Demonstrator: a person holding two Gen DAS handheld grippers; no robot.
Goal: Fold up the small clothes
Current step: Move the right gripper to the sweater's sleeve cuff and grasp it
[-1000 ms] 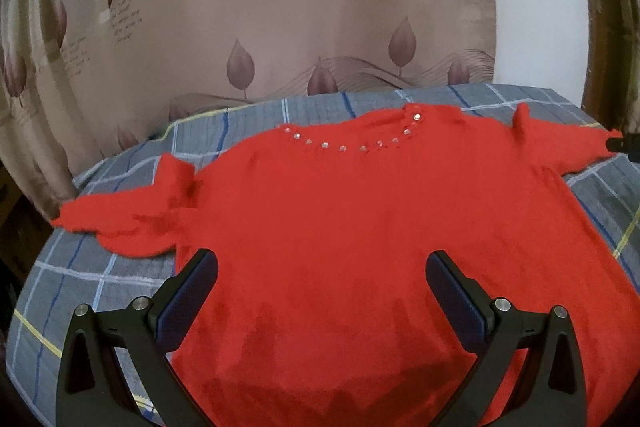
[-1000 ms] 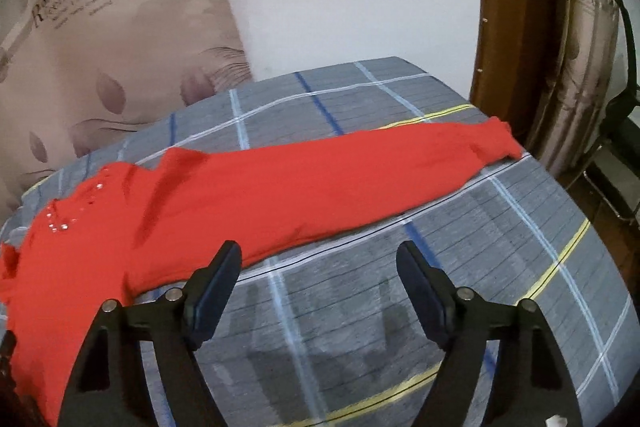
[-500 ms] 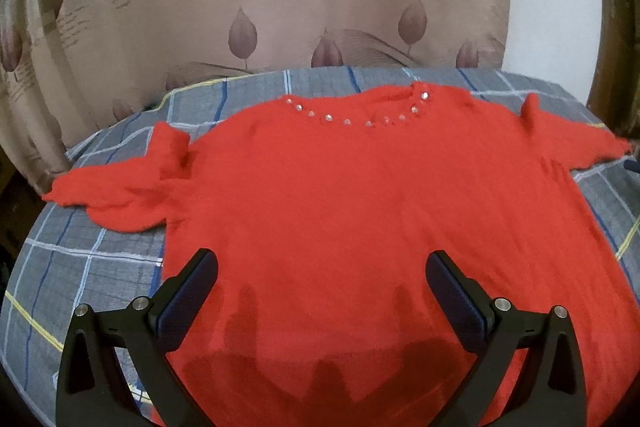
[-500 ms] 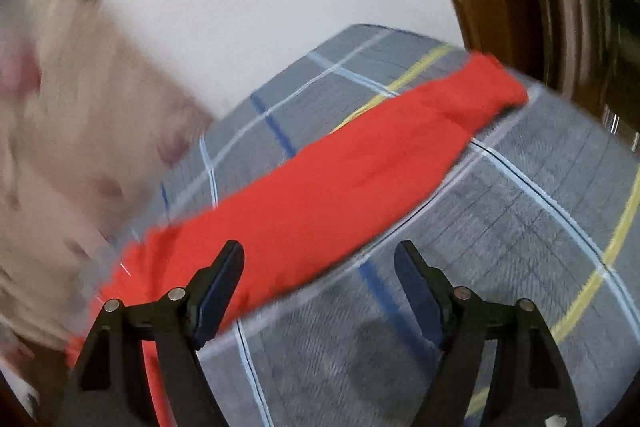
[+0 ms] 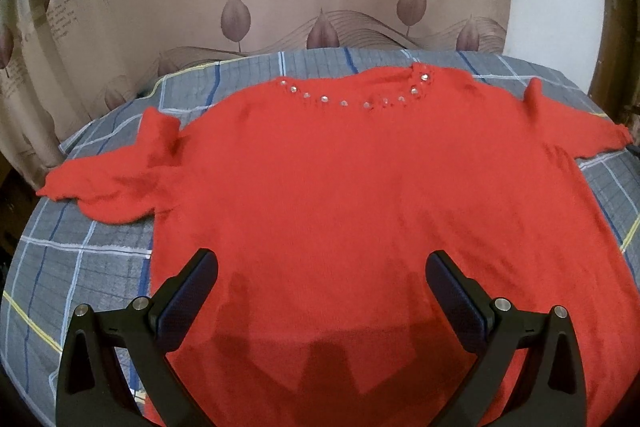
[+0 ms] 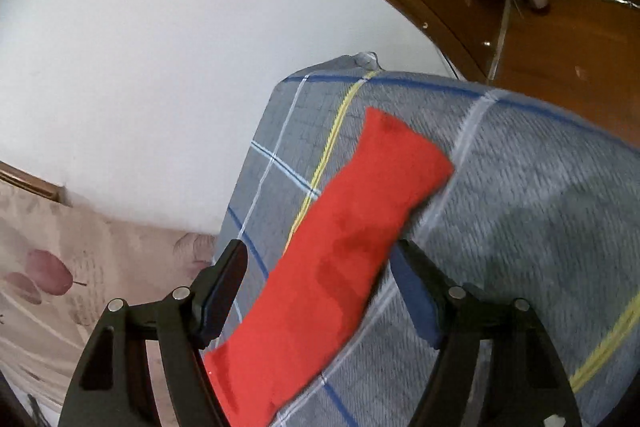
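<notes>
Red knit sweater lies spread flat and face up on the bed, which wears a grey checked sheet. Ahead of my left gripper I see the whole body of it, the beaded neckline at the far side, one sleeve bunched out to the left and the other running off to the right. That gripper's jaws stand wide apart above the lower part of the body, with nothing between them and nothing pressed.

My right gripper looks along the right sleeve, which stretches away from it across the sheet toward the bed's corner, the cuff well ahead. The jaws are closing, with the sleeve lying between them, but the pads do not press on the cloth yet, so I count nothing as held. The view there is a little blurred.

As I judge it, the folding has hardly begun: the garment is laid out, and no sleeve or side has been turned in. I read the step in hand as taking the right sleeve to bring it over the body. Left to do are both sleeves, the sides and the final fold up from the hem
</notes>
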